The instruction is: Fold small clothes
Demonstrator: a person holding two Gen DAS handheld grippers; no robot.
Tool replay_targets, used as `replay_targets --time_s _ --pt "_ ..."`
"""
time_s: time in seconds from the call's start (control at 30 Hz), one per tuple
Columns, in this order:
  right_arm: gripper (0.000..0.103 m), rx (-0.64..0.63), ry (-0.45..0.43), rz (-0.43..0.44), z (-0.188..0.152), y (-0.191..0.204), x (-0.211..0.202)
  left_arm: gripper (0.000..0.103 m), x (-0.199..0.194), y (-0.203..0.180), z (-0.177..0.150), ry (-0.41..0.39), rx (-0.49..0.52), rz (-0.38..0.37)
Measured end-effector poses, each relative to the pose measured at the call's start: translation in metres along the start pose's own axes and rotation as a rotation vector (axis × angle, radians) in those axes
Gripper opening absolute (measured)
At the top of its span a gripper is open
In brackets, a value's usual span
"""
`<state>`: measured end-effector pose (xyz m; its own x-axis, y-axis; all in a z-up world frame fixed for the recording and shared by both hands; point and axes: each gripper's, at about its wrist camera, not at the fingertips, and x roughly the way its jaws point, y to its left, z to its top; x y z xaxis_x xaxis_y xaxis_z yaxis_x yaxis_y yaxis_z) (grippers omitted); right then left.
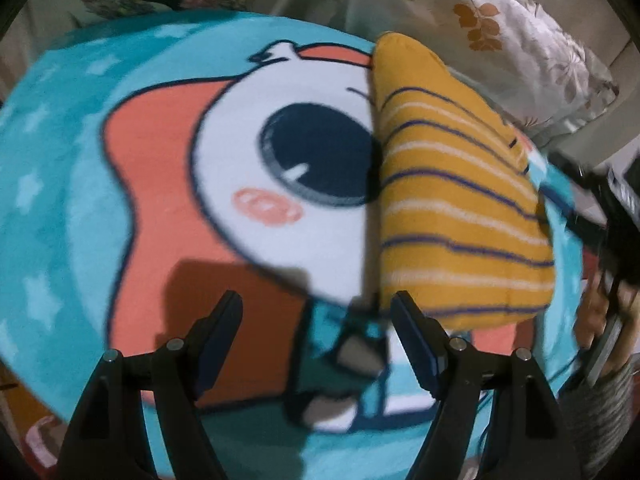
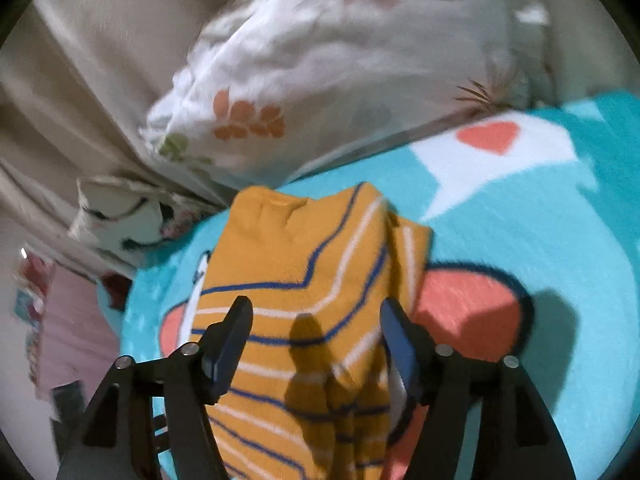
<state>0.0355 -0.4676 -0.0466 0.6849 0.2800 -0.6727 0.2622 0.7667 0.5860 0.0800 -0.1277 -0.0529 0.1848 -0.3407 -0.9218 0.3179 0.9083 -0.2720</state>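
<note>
A small mustard-yellow garment (image 1: 460,200) with blue and white stripes lies folded into a narrow strip on a turquoise cartoon blanket (image 1: 60,220). My left gripper (image 1: 316,304) is open and empty above the blanket, its right finger beside the garment's near end. In the right wrist view the garment (image 2: 304,264) lies under and ahead of my right gripper (image 2: 316,312), which is open, its fingers hovering over the cloth. The right gripper's body also shows at the right edge of the left wrist view (image 1: 608,216).
A white pillow with a leaf print (image 2: 320,80) lies beyond the blanket, also in the left wrist view (image 1: 520,32). Beige bedding (image 2: 100,60) lies behind it. A second patterned cushion (image 2: 116,216) sits at the left.
</note>
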Motion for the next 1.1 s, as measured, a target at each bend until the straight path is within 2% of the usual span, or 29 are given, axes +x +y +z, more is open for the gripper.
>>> replay_targets --time_s 0.17,0.3,0.37,0.4,0.43,0.47,0.5,0.53,0.6,0.67,0.77,0.83,0.9,0.93,1.03,1.1 --pt "0.078 0.088 0.033 -0.009 -0.015 -0.020 0.002 0.083 0.027 -0.008 0.046 0.001 0.002 -0.178" --pt "0.078 0.161 0.074 0.056 -0.019 -0.029 0.024 0.091 0.059 -0.025 0.074 0.093 0.022 -0.343" --pt "0.080 0.186 0.099 0.057 -0.020 -0.033 0.041 0.094 0.069 -0.036 0.078 0.126 0.044 -0.378" --pt "0.080 0.195 0.061 0.071 -0.019 -0.033 0.041 0.093 0.068 -0.040 0.078 0.124 0.058 -0.375" --pt "0.078 0.216 0.063 0.083 -0.018 -0.034 0.044 0.073 0.068 -0.045 0.078 0.145 0.076 -0.392" --pt "0.064 0.242 0.070 0.104 -0.017 -0.034 0.047 0.067 0.067 -0.048 0.078 0.158 0.085 -0.394" --pt "0.058 0.280 0.096 0.137 -0.017 -0.034 0.052 0.059 0.060 -0.049 0.077 0.142 0.093 -0.364" --pt "0.056 0.289 0.099 0.146 -0.017 -0.031 0.053 0.048 0.051 -0.049 0.077 0.126 0.101 -0.353" --pt "0.048 0.258 0.094 0.181 -0.014 -0.017 0.046 0.040 0.035 -0.045 0.080 0.105 0.108 -0.347" --pt "0.046 0.228 0.087 0.234 -0.012 -0.004 0.036 0.040 0.015 -0.041 0.080 0.072 0.116 -0.323" --pt "0.046 0.168 0.081 0.254 -0.014 0.013 0.027 0.045 0.001 -0.028 0.073 0.046 0.089 -0.288" --pt "0.048 0.139 0.103 0.185 -0.020 0.014 0.034 0.058 0.011 -0.020 0.066 0.066 0.061 -0.204" --pt "0.052 0.121 0.131 0.059 -0.028 0.006 0.044 0.061 0.024 -0.015 0.056 0.103 0.065 -0.115" --pt "0.054 0.128 0.132 0.039 -0.032 0.002 0.043 0.065 0.026 -0.011 0.051 0.097 0.044 -0.114" --pt "0.057 0.153 0.060 -0.001 -0.034 0.004 0.023 0.066 0.011 -0.006 0.036 0.057 0.067 -0.079" --pt "0.057 0.124 -0.023 -0.049 -0.029 0.015 -0.001 0.069 -0.003 -0.002 0.027 0.017 0.083 -0.042"
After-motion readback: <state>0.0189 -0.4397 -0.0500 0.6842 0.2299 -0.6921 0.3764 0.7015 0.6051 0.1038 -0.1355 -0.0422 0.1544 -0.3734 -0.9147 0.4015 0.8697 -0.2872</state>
